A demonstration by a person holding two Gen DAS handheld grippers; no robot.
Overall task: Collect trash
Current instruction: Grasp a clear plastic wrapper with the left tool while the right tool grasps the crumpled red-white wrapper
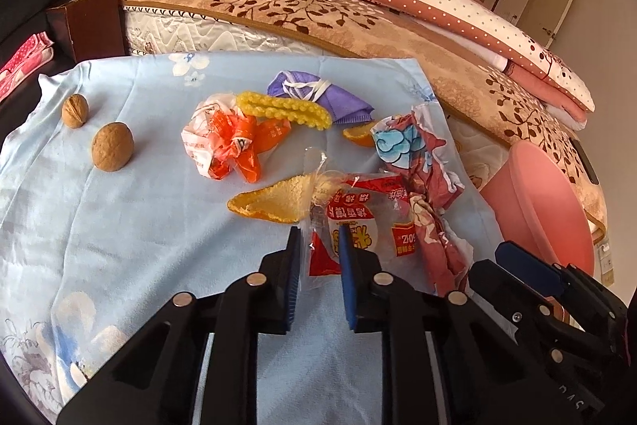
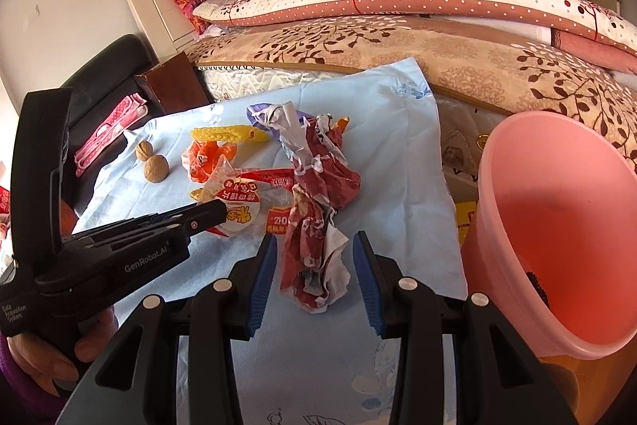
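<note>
Here I have my left gripper (image 1: 318,245) low over the pale blue floral cloth (image 1: 139,226), its blue-padded jaws spread on either side of the near corner of the clear-and-red plastic snack wrapper (image 1: 362,222) — not yet pinching it, as far as I can tell; my right gripper (image 2: 314,257) sits just beside it, jaws spread wide around the lower end of the crumpled red-and-white printed paper (image 2: 318,226), with a gap showing on both sides; the round pink plastic bin (image 2: 557,245) stands at the cloth's right edge, tilted toward me, something small and dark inside it that I cannot make out; further back lie a curl of orange peel (image 1: 270,204) touching the wrapper, a crumpled orange-and-white plastic bag (image 1: 227,142), a knobbly yellow strip (image 1: 282,108), a purple face mask (image 1: 314,92) — and, well apart to the left, two brown walnuts (image 1: 112,146); behind it all is the leaf-patterned bed (image 1: 318,14).
</note>
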